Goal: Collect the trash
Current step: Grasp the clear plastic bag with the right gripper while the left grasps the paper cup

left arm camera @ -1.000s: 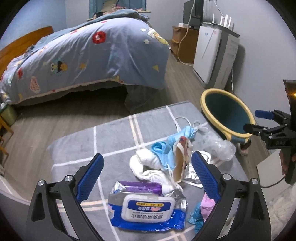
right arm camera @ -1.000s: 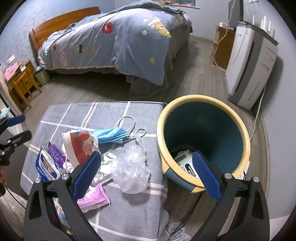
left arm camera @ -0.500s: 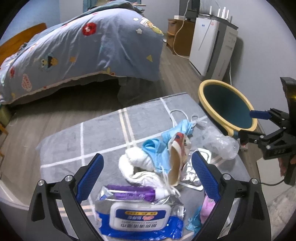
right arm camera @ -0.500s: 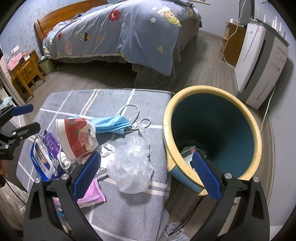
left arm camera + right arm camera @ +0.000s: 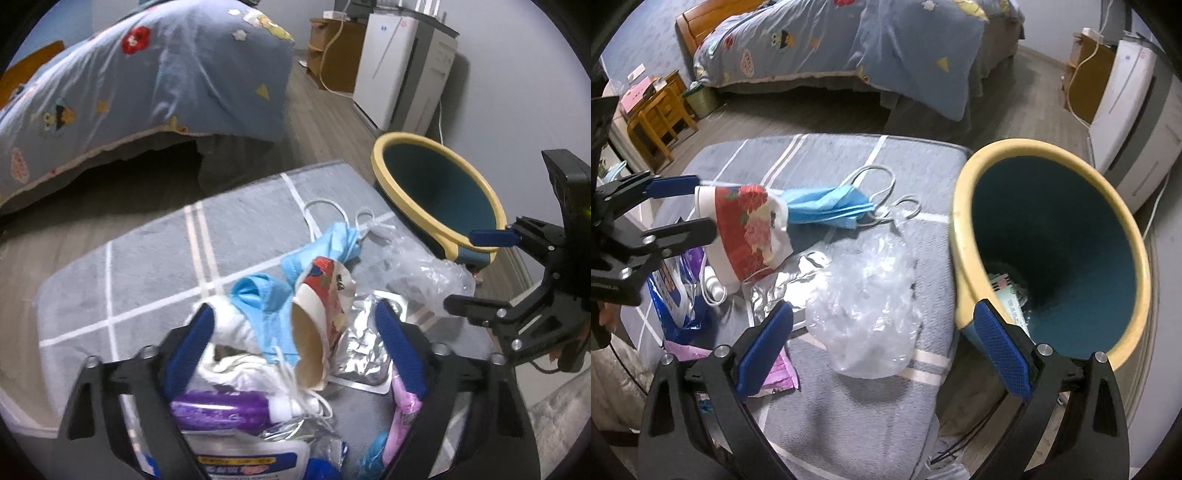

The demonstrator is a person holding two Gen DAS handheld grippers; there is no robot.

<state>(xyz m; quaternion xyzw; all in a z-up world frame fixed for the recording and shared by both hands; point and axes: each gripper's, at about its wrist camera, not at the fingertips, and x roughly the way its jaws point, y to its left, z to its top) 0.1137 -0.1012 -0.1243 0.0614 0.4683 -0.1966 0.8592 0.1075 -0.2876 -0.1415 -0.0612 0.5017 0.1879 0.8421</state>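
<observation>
A trash pile lies on a grey checked cushion (image 5: 147, 266). My left gripper (image 5: 295, 332) is low over it, jaws closing. Between its fingers are a red floral paper cup (image 5: 321, 325), a blue face mask (image 5: 266, 306) and white tissue (image 5: 229, 332); the pads stand apart from the cup. The right wrist view shows that gripper (image 5: 679, 208) straddling the cup (image 5: 742, 229). My right gripper (image 5: 882, 343) hangs open over a clear plastic bag (image 5: 871, 295). A yellow-rimmed teal bin (image 5: 964, 221) stands right of the cushion, with some trash at its bottom.
A wipes pack (image 5: 243, 461), purple bottle (image 5: 221, 408), foil wrapper (image 5: 362, 347) and pink wrapper (image 5: 404, 410) lie near me. A bed with a blue quilt (image 5: 166, 74) is behind, a white appliance (image 5: 402, 62) at the back right, wooden furniture (image 5: 657, 114) far left.
Both grippers have sunk toward the cushion. The left one moved forward over the cup and mask and its jaws narrowed. The right one came lower over the plastic bag.
</observation>
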